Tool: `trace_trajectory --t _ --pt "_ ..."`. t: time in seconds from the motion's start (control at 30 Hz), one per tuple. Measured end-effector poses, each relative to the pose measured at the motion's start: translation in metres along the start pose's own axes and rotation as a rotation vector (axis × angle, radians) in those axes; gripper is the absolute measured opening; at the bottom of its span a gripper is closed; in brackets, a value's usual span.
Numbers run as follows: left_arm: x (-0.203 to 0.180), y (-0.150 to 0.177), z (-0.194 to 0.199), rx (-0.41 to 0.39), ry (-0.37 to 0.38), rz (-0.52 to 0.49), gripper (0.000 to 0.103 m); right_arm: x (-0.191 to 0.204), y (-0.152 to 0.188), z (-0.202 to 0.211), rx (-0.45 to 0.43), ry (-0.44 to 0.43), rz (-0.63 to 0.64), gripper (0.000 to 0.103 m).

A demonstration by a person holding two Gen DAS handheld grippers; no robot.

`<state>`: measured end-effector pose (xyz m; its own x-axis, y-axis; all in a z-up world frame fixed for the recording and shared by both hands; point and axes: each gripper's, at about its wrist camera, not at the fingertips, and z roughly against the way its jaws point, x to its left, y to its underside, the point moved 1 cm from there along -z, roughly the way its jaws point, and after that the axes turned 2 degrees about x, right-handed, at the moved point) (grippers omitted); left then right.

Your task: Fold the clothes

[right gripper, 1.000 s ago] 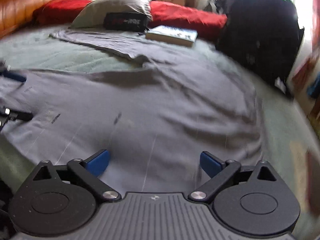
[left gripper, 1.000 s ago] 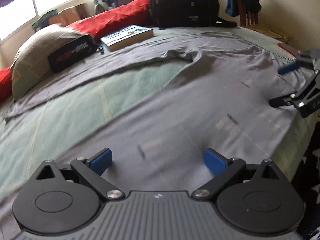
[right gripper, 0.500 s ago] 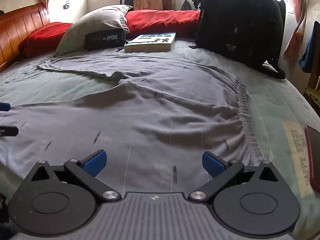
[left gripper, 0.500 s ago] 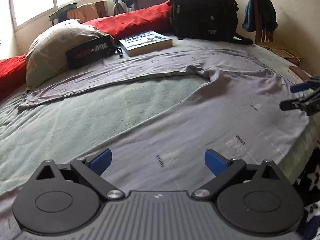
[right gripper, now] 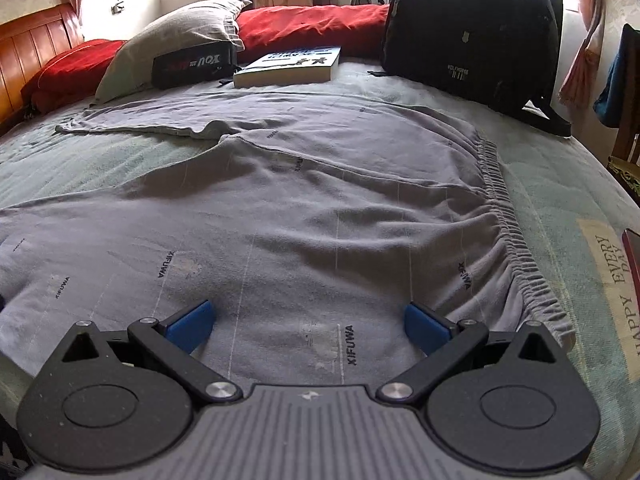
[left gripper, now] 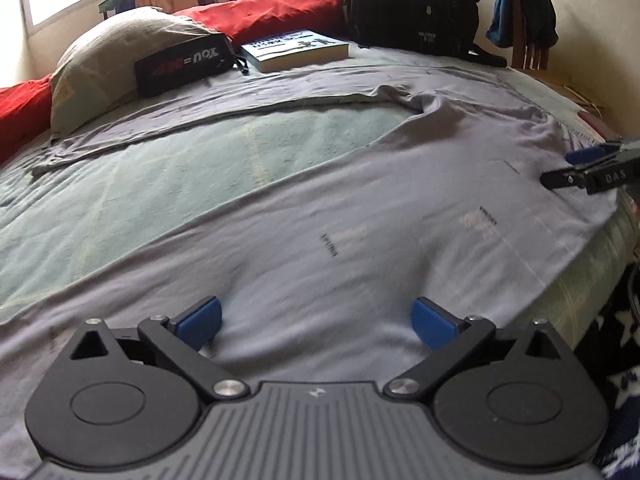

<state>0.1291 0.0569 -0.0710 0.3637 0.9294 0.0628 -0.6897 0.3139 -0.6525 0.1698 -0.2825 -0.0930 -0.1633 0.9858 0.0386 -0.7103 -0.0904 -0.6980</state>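
Note:
A pair of grey trousers (left gripper: 360,216) (right gripper: 320,208) lies spread flat on the bed, its legs apart in a V and its elastic waistband (right gripper: 508,224) at the right. My left gripper (left gripper: 318,322) hovers open over the near leg, nothing between its blue pads. My right gripper (right gripper: 308,326) stands open low over the seat part near the waistband, holding nothing. In the left wrist view the right gripper (left gripper: 588,168) shows at the right edge above the cloth.
A green sheet (left gripper: 160,184) covers the bed. At the head lie a grey pillow (right gripper: 176,40), a black pouch (right gripper: 192,64), a book (right gripper: 292,66), red cushions (right gripper: 312,24) and a black backpack (right gripper: 468,24). A chair with clothes (left gripper: 524,28) stands at the right.
Both grippers have steadied and drawn back slightly over the trousers. Both stay open. The trousers have not moved.

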Motion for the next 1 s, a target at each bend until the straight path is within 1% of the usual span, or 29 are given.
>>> trace_trajectory --t 0.1,0.17,0.2,0.27,0.33,0.37,0.5,0.57,0.63,0.67,0.73,0.77,0.83,0.93,0.97,1.0 --pt "0.015 0.002 0.01 -0.029 -0.054 0.028 0.101 0.0 0.001 0.0 -0.006 -0.001 -0.001 0.103" --pt "0.032 0.003 0.012 -0.044 -0.101 0.081 0.101 0.0 0.002 0.0 -0.008 -0.001 -0.001 0.103" --pt "0.041 0.006 0.011 -0.036 -0.125 0.119 0.101 0.0 0.003 0.0 -0.011 -0.001 0.002 0.103" --pt "0.057 0.014 0.01 -0.024 -0.129 0.188 0.101 0.0 0.004 0.0 -0.018 -0.001 0.008 0.103" --pt "0.068 0.026 0.015 -0.037 -0.102 0.25 0.101 0.0 0.006 0.001 -0.025 -0.002 0.013 0.103" --pt "0.072 0.031 0.02 -0.047 -0.1 0.265 0.101 0.0 0.008 0.002 -0.029 -0.003 0.016 0.103" --pt "0.084 0.043 0.036 -0.061 -0.145 0.264 0.101 0.0 0.01 0.003 -0.036 -0.002 0.021 0.103" --pt "0.095 0.046 0.046 -0.093 -0.194 0.279 0.101 0.001 0.009 0.002 -0.034 0.001 0.021 0.103" --pt "0.11 0.05 0.05 -0.107 -0.221 0.313 0.101 0.002 0.009 0.002 -0.033 0.007 0.021 0.103" --pt "0.12 0.054 0.051 -0.108 -0.222 0.341 0.101 0.002 0.009 0.002 -0.033 0.01 0.021 0.103" --pt "0.137 0.065 0.05 -0.083 -0.223 0.411 0.101 0.003 0.01 0.002 -0.032 0.015 0.017 0.103" --pt "0.146 0.073 0.05 -0.06 -0.24 0.452 0.101 0.003 0.01 0.002 -0.031 0.017 0.015 0.103" --pt "0.156 0.085 0.058 -0.08 -0.264 0.481 0.101 0.004 0.01 0.002 -0.029 0.022 0.011 0.103" --pt "0.175 0.094 0.073 -0.101 -0.304 0.528 0.101 0.004 0.009 0.002 -0.023 0.029 0.009 0.103" --pt "0.183 0.094 0.078 -0.119 -0.303 0.546 0.101 0.004 0.009 0.001 -0.022 0.031 0.007 0.103" --pt "0.19 0.092 0.081 -0.139 -0.287 0.565 0.101 0.005 0.009 0.001 -0.022 0.033 0.004 0.103"
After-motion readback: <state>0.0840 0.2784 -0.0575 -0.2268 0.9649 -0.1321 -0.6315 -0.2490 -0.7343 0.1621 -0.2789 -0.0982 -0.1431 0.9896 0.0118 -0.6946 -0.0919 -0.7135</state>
